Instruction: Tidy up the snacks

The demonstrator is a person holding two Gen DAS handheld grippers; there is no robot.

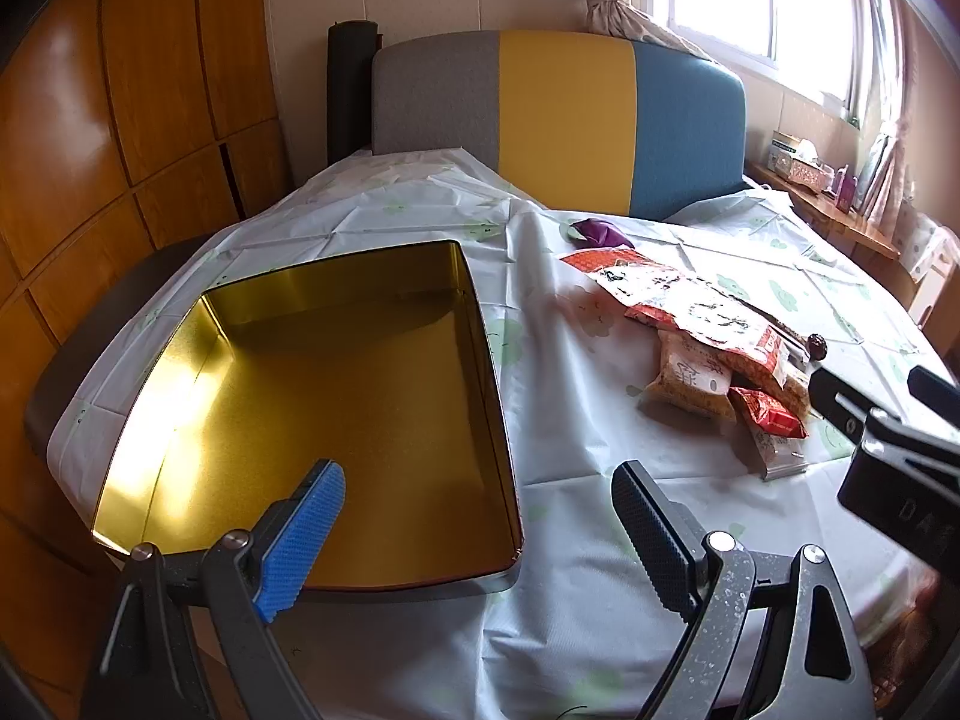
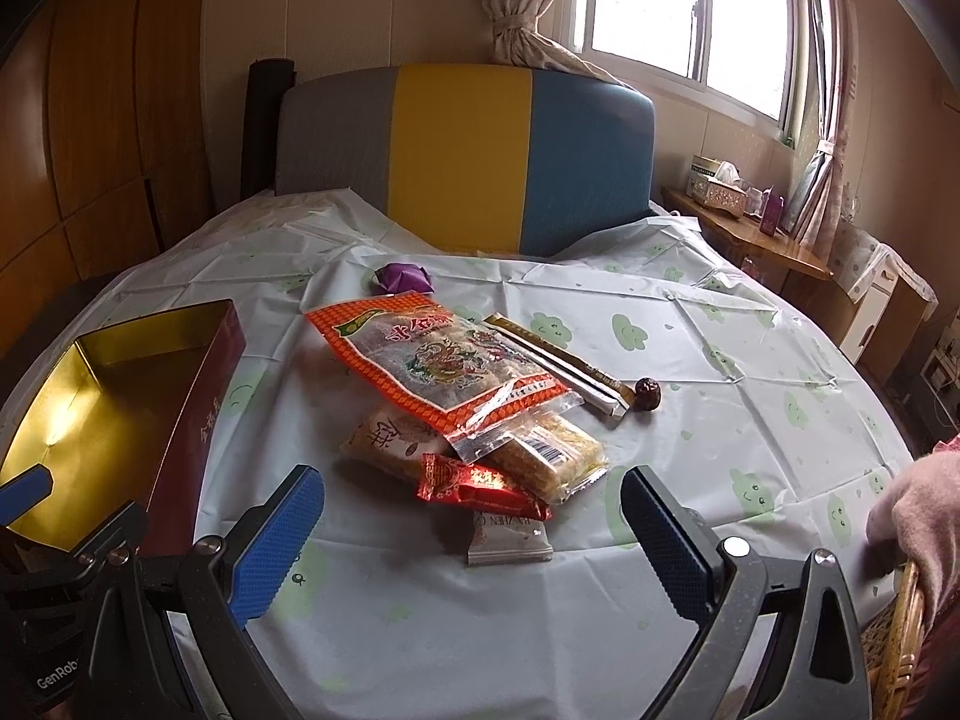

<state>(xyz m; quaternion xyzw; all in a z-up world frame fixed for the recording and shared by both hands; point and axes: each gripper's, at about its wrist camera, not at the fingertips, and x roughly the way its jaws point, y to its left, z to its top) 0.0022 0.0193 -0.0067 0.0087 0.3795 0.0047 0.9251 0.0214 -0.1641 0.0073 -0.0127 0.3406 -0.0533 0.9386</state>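
An empty gold-lined tin box with dark red outer walls sits at the table's left; it also shows in the right wrist view. My left gripper is open and empty over the box's near right corner. A pile of snacks lies right of the box: a large orange-red bag, yellow cake packets, a small red packet, a grey-white packet, stick sachets, a dried date and a purple wrapped sweet. My right gripper is open and empty just above the near packets.
The round table has a pale cloth with green prints. A grey, yellow and blue chair back stands at the far edge. A wooden side shelf with boxes is far right. A wicker chair and a person's sleeve are near right.
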